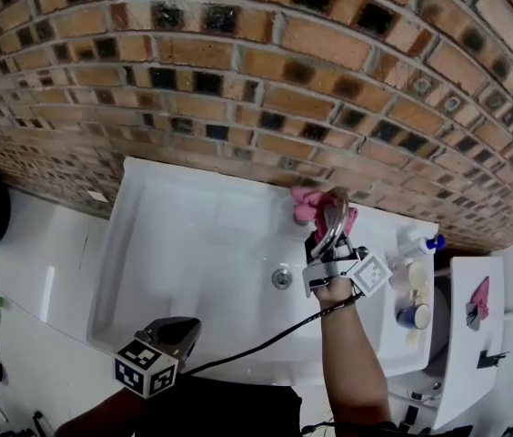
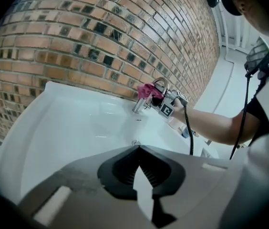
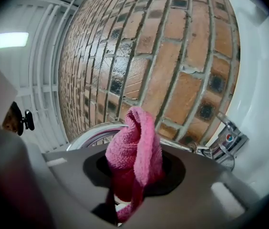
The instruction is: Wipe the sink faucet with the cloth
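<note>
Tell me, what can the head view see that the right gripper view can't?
Only the head view shows the drain, the left gripper and a bottle with a blue cap. Only the right gripper view shows the faucet handle with its red-and-blue dot and, up close, the right gripper shut on the cloth. Both show the pink cloth, the faucet and the brick wall.

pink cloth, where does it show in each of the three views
Head view: cloth right of centre, at the faucet.
Left gripper view: above centre, far across the sink.
Right gripper view: centre, clamped in the right gripper.
Shared landmark: the brick wall behind it.
</note>
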`<state>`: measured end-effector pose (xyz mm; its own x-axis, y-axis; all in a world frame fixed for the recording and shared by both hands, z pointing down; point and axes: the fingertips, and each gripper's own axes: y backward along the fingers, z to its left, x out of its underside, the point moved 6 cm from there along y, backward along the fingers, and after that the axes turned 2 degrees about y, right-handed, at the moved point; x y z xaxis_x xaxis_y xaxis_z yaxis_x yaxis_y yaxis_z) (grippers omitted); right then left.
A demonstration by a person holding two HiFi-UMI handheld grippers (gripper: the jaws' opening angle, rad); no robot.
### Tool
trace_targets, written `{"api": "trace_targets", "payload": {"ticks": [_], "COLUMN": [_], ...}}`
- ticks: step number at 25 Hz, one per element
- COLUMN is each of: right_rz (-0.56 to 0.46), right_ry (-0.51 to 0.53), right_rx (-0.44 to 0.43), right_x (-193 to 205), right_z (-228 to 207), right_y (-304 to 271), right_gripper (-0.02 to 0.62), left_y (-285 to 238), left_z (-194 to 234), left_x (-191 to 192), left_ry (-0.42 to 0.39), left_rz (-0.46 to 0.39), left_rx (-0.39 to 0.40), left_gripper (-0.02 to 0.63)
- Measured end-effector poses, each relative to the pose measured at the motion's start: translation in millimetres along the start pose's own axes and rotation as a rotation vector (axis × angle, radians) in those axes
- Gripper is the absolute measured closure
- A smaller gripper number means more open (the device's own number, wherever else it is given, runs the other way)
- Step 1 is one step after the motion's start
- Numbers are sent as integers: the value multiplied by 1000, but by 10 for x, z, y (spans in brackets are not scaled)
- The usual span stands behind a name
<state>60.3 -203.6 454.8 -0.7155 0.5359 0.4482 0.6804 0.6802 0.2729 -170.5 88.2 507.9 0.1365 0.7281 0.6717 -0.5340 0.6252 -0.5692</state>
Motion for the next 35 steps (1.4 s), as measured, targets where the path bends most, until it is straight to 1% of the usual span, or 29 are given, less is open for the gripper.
{"api": "trace_targets", "payload": {"ticks": [5,9,14,16,21,27,35], "right_rz": [18,42,30,60,148,244,353], "right_ry": [-26,-52,-144,-165,-200,-175,-96], "right_rx": [-52,-97,-211,-236,-266,-299,-289], "right_x": [-60,-76,-170,-204,-234,-223,-207], "right_z": [63,98,140,152,209,329,420], "right_y": [-1,19,188,230,231,313,465], "right_gripper": [482,485,486,486,488,488,488], "left_y": [99,129,73,28,-118,-269,-468], "left_z": [18,-52,-263,-382,-664,-947,-1208], "left_x": [-14,-10,87,122,105,7,-88], "left_ry": [2,6,40,56,74,60,51], "left_rz": [-34,-58,-64,-63,-83,-113,-116], "left_rx": [-29,-52,-63,-62,-69,-85,-85], "left_gripper": [600,600,600,600,600,600,600]}}
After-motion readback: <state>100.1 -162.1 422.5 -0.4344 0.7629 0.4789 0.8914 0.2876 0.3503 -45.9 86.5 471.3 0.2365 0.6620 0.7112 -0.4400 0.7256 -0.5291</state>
